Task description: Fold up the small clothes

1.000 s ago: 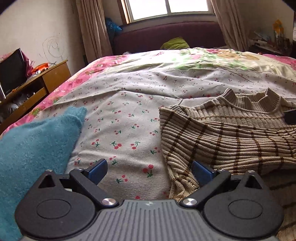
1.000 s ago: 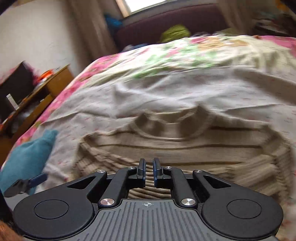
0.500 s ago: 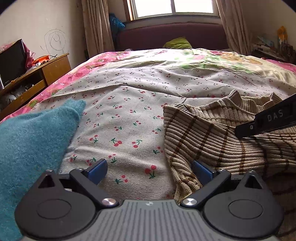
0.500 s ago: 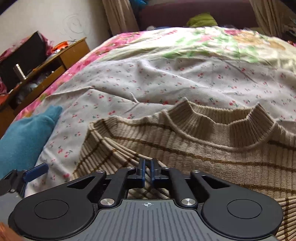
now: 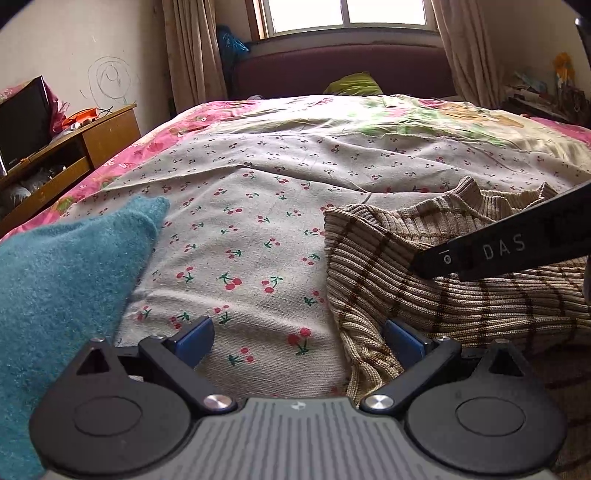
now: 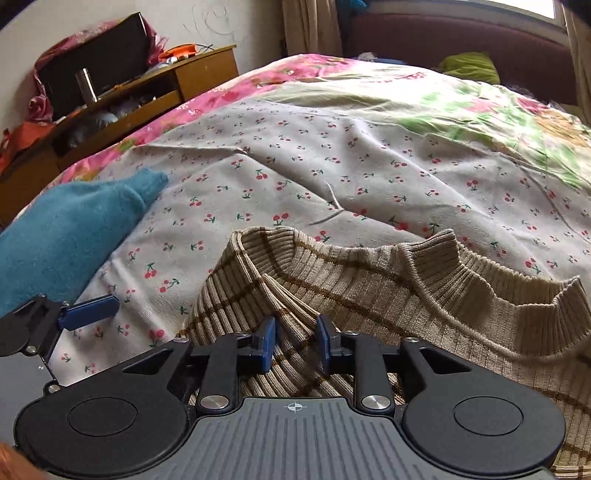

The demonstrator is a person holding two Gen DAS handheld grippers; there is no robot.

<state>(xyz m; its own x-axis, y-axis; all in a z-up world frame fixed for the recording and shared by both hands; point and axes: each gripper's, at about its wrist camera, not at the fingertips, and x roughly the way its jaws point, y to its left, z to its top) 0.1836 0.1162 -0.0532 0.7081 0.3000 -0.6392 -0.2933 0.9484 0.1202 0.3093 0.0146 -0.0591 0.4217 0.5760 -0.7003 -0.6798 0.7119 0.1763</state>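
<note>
Ribbed beige sweater (image 6: 388, 295) lies near right on the bedspread (image 5: 258, 229). Soft, light, floppy knit; I'd pinch a doubled edge. Left gripper (image 5: 299, 338) spread wide, right gripper (image 6: 293, 345) slightly parted, both empty.

Home bedroom, bed (image 5: 295, 192) under cherry-print sheet, curtained window (image 5: 347, 14), wooden TV cabinet (image 5: 74, 147)

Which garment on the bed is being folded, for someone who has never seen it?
On the cherry-print bedspread, look nearest the cameras, right of the plain teal garment. It is the ribbed beige sweater: thin brown stripes and a stand-up collar.
</note>
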